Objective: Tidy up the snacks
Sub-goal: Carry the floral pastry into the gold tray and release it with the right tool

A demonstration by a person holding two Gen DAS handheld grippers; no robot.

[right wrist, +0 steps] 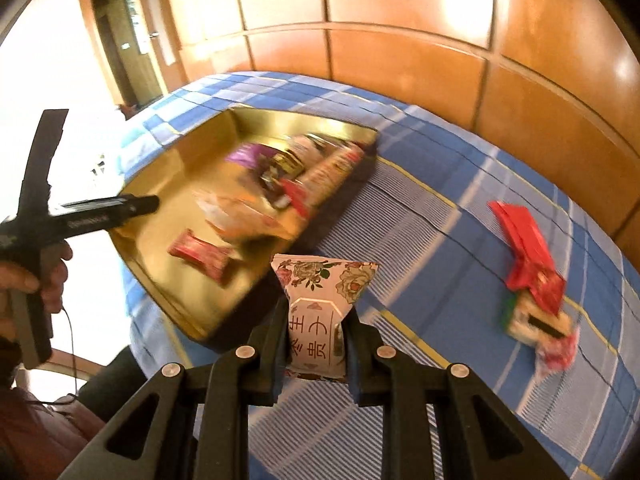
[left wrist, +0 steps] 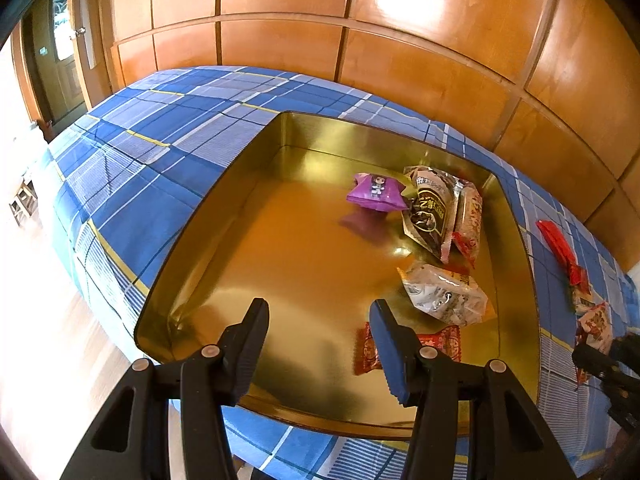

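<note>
Snacks are split between a gold tin tray (left wrist: 192, 280) and the blue plaid cloth (left wrist: 160, 184) covering the table. From the left wrist view we see our left tool (left wrist: 320, 316) hanging over the near part of the tray with its jaws spread wide and nothing between them. Inside the tray, toward its far right side, lie a purple packet (left wrist: 376, 192), a dark clear-wrapped packet (left wrist: 430, 210) touching it, and a red and white packet (left wrist: 468, 216) tucked against the right wall. Nearer to us sits a clear crinkled packet (left wrist: 444, 294), and just past the tool's right finger lies a red wrapped sweet (left wrist: 444, 346), partly hidden by that finger.

In the right wrist view our right tool (right wrist: 316, 344) is clamped on a pink floral packet (right wrist: 320, 308) printed with red characters, held upright above the cloth, just beside the tray's near right corner and outside it. The tray contents look blurred from this side.

On the cloth to the right of the tray, well apart from it, we see a long red packet (right wrist: 524, 248), and touching its near end a small pile of mixed wrappers (right wrist: 540, 328), too smeared to tell how many pieces it has. Orange wooden wall panels (right wrist: 400, 60) stand behind the table.
</note>
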